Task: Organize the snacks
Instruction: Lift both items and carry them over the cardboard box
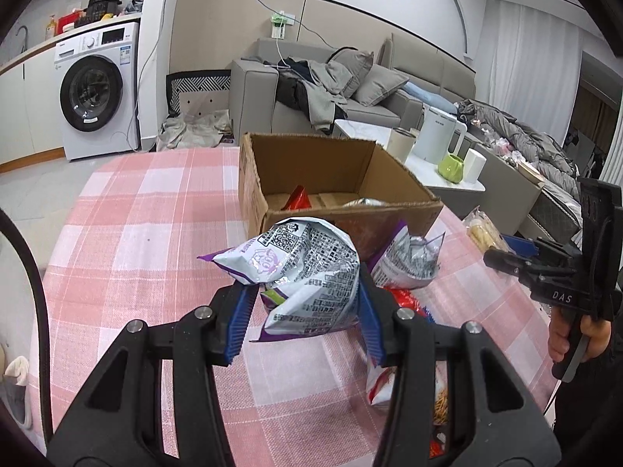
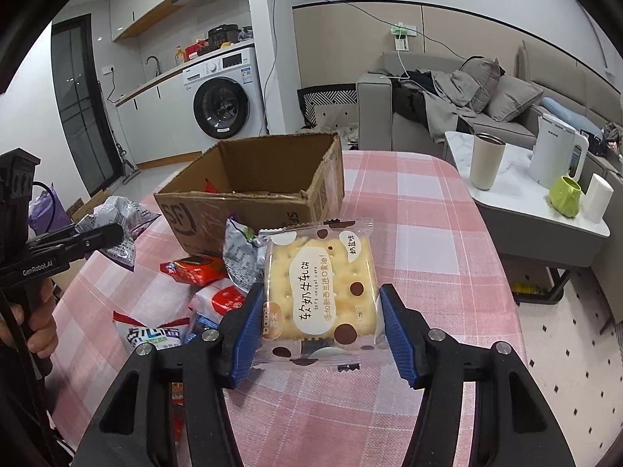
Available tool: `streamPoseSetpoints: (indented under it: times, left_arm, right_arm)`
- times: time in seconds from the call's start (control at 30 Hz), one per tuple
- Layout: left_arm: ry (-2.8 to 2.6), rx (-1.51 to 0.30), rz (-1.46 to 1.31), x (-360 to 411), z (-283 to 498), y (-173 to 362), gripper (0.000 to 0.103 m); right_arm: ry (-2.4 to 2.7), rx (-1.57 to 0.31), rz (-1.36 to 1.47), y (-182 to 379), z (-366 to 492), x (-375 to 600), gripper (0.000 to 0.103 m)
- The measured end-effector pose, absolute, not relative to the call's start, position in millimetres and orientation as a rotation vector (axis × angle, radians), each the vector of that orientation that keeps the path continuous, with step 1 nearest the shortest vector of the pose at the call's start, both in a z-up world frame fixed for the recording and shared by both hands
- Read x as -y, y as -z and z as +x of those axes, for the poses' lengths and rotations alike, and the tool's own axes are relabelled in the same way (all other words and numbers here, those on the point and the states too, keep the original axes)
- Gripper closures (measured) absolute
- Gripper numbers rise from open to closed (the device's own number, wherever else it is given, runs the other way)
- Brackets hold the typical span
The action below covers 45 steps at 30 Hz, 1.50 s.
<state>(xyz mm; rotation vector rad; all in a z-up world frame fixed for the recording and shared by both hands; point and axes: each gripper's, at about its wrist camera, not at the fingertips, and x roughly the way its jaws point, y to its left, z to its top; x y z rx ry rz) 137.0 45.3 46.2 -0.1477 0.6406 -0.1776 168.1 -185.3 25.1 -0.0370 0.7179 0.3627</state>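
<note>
Crinkly foil chip bag is clamped in my left gripper, the nougat cracker pack in my right gripper. Both hang short of the cardboard box; I should clear its near rim, then release 1 at a time.

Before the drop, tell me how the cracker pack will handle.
The cracker pack probably stays flat: it spans the right claw without sagging. Its glossy wrapper may slip. The crackers look brittle, so squeezing harder risks breaking them.
</note>
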Motion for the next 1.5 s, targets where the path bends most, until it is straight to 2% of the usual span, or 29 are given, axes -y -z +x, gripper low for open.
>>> streamPoseSetpoints:
  times: [0.93, 1.5]
  left_arm:
    - [0.177, -0.584, -0.115, -23.5, 184.7, -88.7, 0.057]
    - [0.189, -0.607, -0.08, -13.8, 230.1, -86.4, 0.057]
  right_arm:
    - [-0.415, -0.654, 0.001, -64.4, 205.7, 146.7, 0.044]
    - [-0.424, -0.66, 0.028, -68.8, 244.3, 129.0, 0.044]
